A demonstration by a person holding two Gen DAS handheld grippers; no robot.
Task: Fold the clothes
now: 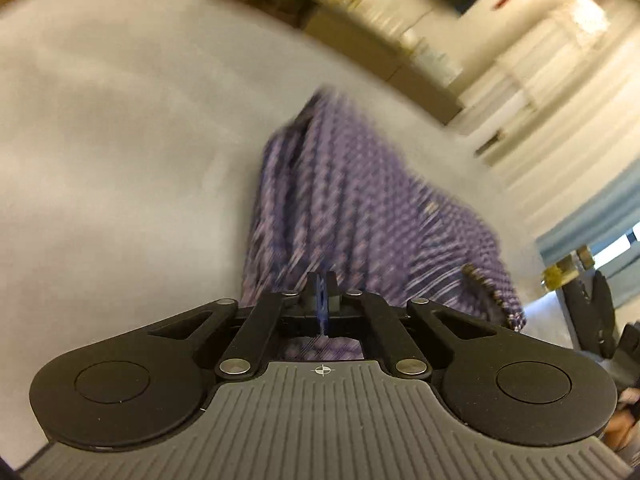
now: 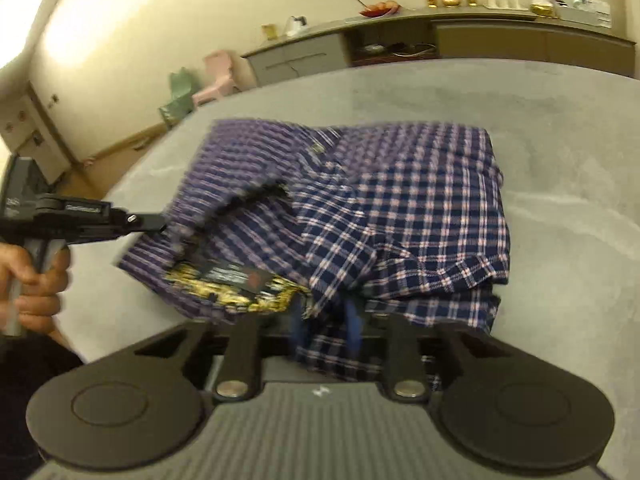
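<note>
Navy, white and pink checked shirt (image 2: 404,208) bunched and partly folded on a grey cloth-covered table (image 2: 560,152), hems and a collar label (image 2: 236,284) with gold print turned up toward the right wrist camera. Right gripper (image 2: 322,328) low at the near edge of the garment, blue-padded fingers (image 2: 354,326) a little apart with a fold of checked cloth pinched between them, so clamped on the shirt. Left gripper (image 1: 323,300) with jaws pressed almost together on a thin edge of the same fabric, blue pad visible in the narrow slit, shirt (image 1: 340,216) stretching away from its tips across the table (image 1: 120,140) in heavy motion blur. From the right wrist view, left gripper (image 2: 158,222) reaching in from the side, tips buried in the lifted left edge of the shirt, handle gripped by a bare hand (image 2: 32,280) above a dark sleeve (image 2: 28,368). Left part of the garment raised and blurred, right part flat and sharp. Behind the table a long low sideboard (image 2: 460,36) against a cream wall, carrying small gold items, clear glasses and a red dish; pink and green things on the floor near a corner, too small to identify
</note>
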